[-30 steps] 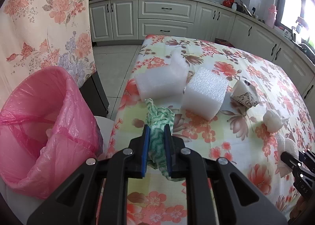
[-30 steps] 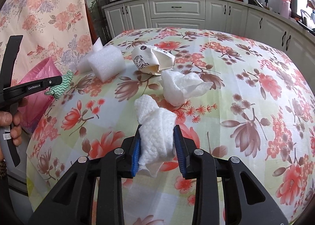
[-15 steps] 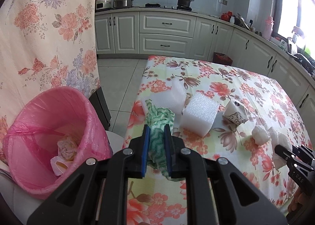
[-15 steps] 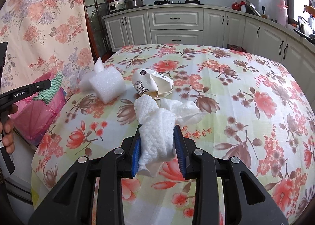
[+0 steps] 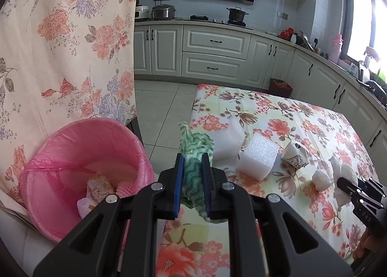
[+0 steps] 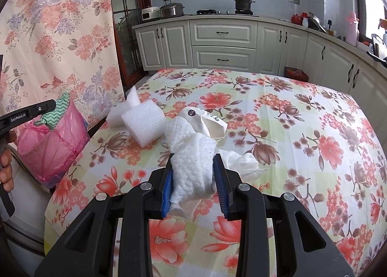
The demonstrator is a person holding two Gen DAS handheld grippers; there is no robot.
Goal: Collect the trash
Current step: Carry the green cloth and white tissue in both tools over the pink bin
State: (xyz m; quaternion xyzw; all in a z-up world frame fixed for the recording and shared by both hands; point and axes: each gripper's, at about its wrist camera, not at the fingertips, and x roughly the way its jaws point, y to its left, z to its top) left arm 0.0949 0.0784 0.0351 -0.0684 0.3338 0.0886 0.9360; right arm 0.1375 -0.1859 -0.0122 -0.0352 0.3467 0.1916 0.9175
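My left gripper point(image 5: 192, 180) is shut on a green-and-white patterned cloth point(image 5: 196, 146), held in the air above the table's left edge. Just left of it stands a bin with a pink bag point(image 5: 79, 156), with trash inside. In the right wrist view the left gripper point(image 6: 49, 105) hangs over that bin point(image 6: 52, 146). My right gripper point(image 6: 193, 180) is shut on a white crumpled paper towel point(image 6: 193, 156), lifted above the floral tablecloth point(image 6: 302, 143). On the table lie two white foam blocks point(image 6: 142, 122), a crushed paper cup point(image 6: 205, 122) and another white tissue point(image 6: 241, 160).
A floral curtain point(image 5: 60, 47) hangs behind the bin. Kitchen cabinets point(image 5: 212, 56) and a counter with pots line the far wall. A person's hand point(image 6: 6, 170) holds the left gripper's handle. Tiled floor point(image 5: 159, 107) lies between the table and the cabinets.
Both grippers have risen with their loads. The green cloth now hangs clear of the table, nearer the bin, and the paper towel has come up off the tablecloth.
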